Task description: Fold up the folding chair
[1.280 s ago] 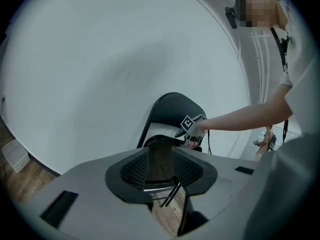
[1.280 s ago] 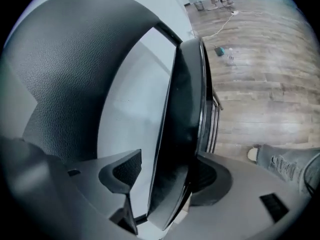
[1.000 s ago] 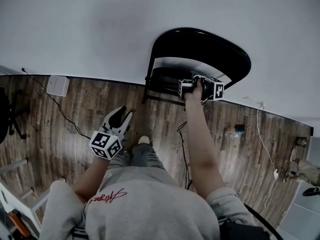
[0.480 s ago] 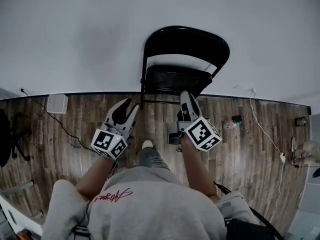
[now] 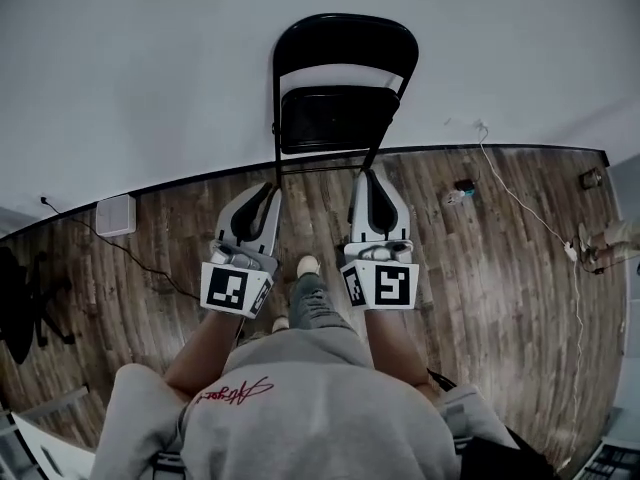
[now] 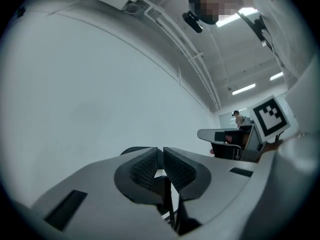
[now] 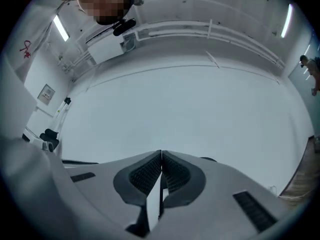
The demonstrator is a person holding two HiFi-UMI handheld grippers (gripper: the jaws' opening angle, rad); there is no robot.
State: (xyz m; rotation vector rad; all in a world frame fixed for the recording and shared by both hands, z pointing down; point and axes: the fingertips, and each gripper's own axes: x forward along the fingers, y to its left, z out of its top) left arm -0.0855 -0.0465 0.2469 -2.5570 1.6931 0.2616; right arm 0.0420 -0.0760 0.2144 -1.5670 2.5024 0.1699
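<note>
The black folding chair (image 5: 340,118) stands against the white wall, its seat panel tilted up between the frame tubes. Both grippers are held side by side in front of me, pointing at the chair and apart from it. My left gripper (image 5: 271,192) is closing, with only a slim gap between the pads and nothing in it. In the left gripper view (image 6: 160,156) the chair's dark back (image 6: 134,150) shows behind the jaws. My right gripper (image 5: 372,178) is shut and holds nothing; its pads meet in the right gripper view (image 7: 161,159).
Wood plank floor meets the wall at a dark baseboard (image 5: 180,181). A white box (image 5: 115,214) with a cable sits on the floor at left. More cables (image 5: 520,203) and a small plug (image 5: 465,186) lie at right. My shoe (image 5: 308,266) is between the grippers.
The right gripper left the chair seat, swung back and up beside the left one, and shut. The left gripper rose and narrowed. The chair now stands flatter against the wall.
</note>
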